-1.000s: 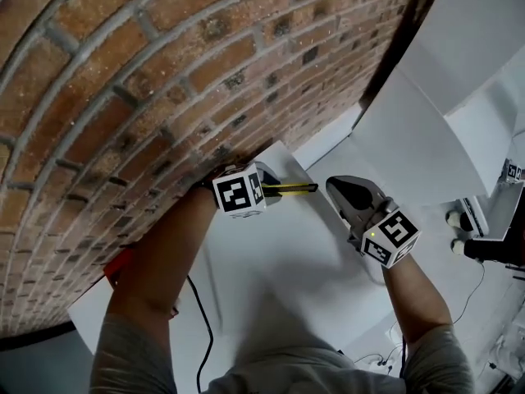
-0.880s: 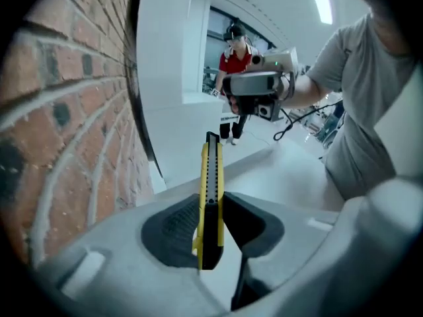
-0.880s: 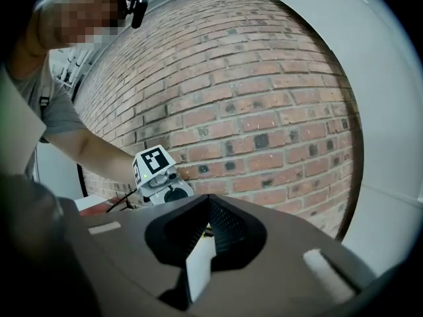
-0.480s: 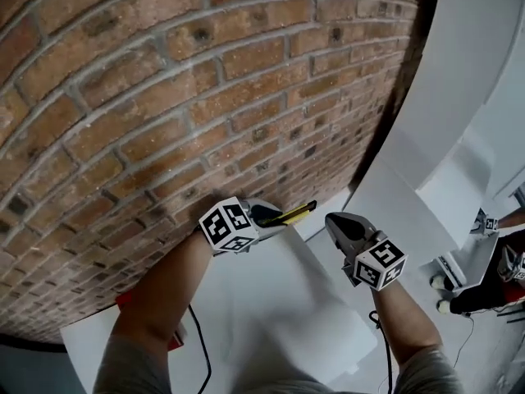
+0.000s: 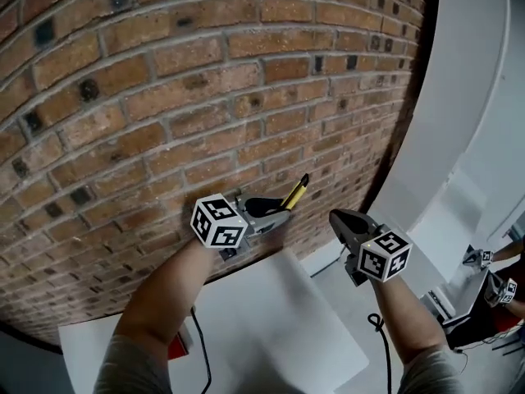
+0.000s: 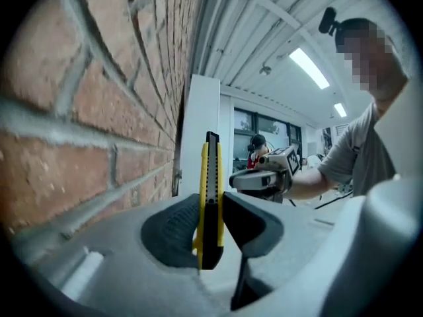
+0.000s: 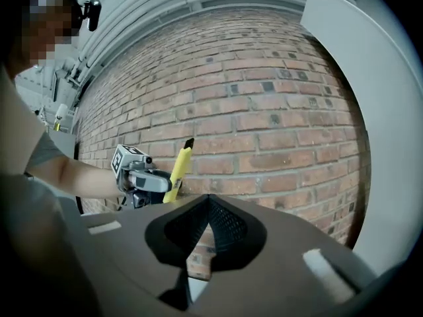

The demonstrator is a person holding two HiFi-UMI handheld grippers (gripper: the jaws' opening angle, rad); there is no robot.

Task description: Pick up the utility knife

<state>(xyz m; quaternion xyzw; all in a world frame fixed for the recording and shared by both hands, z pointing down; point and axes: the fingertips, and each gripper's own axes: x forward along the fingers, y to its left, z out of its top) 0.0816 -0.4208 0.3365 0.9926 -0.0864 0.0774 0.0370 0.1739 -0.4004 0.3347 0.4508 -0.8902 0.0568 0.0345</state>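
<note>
Both have risen: left gripper [image 5: 275,212] jaws clamp utility knife [image 5: 295,194]; right gripper [image 5: 338,218] jaws together, empty.

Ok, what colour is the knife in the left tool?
Yellow with a black centre strip; the slim plastic utility knife shows best in the left gripper view.

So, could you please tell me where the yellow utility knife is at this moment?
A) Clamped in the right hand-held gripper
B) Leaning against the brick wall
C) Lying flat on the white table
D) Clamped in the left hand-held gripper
D: the utility knife stands clamped between the jaws of the left hand-held gripper, clear of the table, while the right hand-held gripper is shut on nothing.
</note>
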